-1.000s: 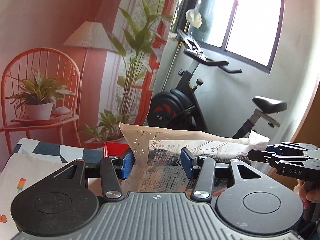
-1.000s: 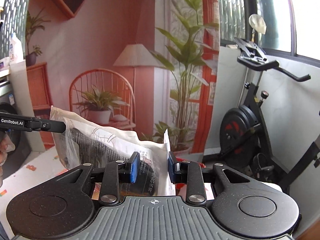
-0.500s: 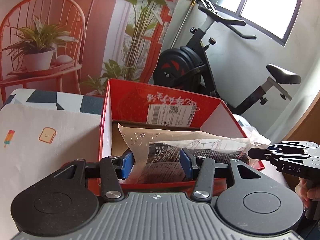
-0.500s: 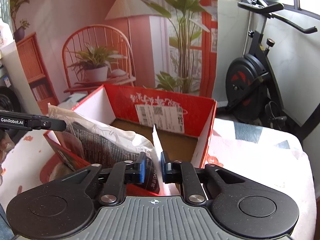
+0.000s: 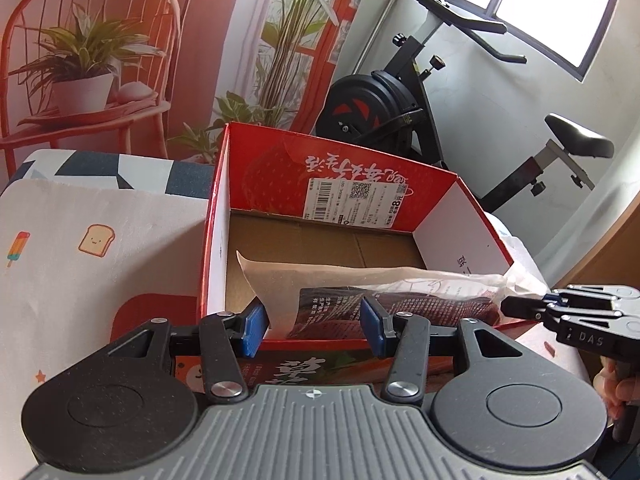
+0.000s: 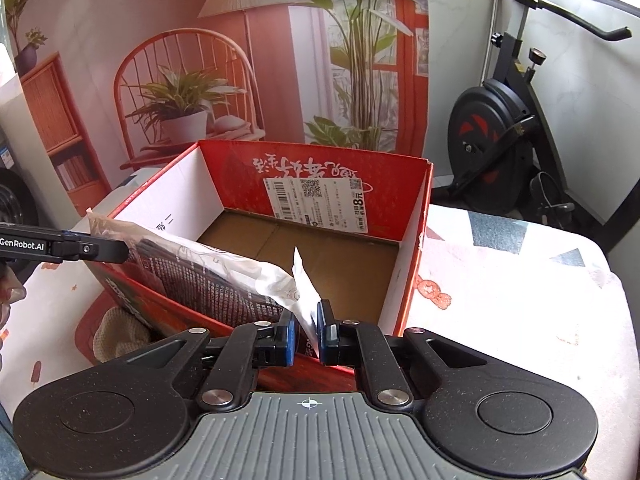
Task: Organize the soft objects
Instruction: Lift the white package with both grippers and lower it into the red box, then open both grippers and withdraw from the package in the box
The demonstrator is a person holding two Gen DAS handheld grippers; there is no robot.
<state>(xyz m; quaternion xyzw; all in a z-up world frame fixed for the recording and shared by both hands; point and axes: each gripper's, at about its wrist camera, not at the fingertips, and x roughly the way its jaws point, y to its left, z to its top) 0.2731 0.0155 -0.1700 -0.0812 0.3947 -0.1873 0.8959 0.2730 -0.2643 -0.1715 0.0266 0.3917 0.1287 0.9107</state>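
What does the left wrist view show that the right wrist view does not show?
Only the left wrist view shows the black bike saddle and the toast sticker. Only the right wrist view shows the woven beige item beside the red cardboard box. Both show the box and the clear plastic package over its near edge.

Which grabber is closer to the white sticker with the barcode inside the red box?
I can't tell: both sit at the box's near edge. The left gripper is at the left end of the plastic bag, the right gripper at its right end, both facing the sticker.
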